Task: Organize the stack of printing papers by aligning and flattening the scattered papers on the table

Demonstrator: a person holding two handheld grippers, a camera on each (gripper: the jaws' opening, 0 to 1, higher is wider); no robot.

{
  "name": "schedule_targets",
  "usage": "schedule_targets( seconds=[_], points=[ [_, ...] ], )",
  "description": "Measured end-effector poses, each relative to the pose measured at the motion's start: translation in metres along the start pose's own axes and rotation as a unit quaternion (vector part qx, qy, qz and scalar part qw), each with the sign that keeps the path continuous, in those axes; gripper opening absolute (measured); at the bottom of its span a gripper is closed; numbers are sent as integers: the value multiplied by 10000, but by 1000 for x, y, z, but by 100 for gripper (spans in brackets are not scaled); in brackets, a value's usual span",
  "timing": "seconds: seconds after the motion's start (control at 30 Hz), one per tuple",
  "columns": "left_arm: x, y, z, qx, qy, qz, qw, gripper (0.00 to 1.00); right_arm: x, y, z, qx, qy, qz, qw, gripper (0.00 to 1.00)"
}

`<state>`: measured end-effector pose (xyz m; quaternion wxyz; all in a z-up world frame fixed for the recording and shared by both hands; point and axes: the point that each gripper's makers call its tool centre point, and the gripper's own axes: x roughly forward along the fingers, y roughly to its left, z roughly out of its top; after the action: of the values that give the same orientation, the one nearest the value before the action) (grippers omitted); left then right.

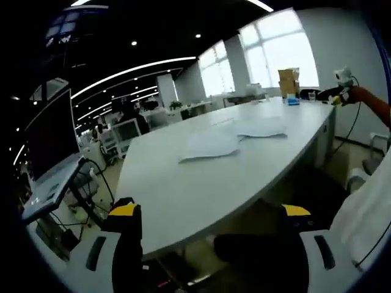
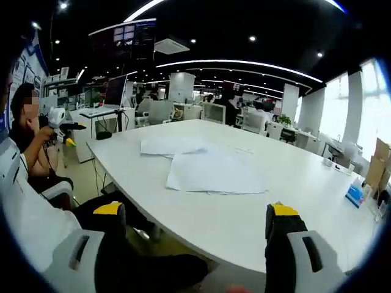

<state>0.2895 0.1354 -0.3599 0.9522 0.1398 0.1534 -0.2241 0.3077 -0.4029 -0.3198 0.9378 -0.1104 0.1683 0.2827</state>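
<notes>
Both grippers, left and right, hang with jaws apart short of the table, so gathering the scattered papers hasn't begun; reaching in comes next.

The desk is cut off at the right edge of the right gripper view. The small items at its far end in the left gripper view cannot be identified. How many sheets make up each paper pile cannot be told
</notes>
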Motion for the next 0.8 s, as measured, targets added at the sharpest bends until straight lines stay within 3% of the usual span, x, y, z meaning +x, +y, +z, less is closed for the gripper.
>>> schedule_targets(
  seconds=[0.8],
  points=[
    [3,0,4,57,56,-67,9999,94,0,1,8,-23,-7,20,10000,90]
  ],
)
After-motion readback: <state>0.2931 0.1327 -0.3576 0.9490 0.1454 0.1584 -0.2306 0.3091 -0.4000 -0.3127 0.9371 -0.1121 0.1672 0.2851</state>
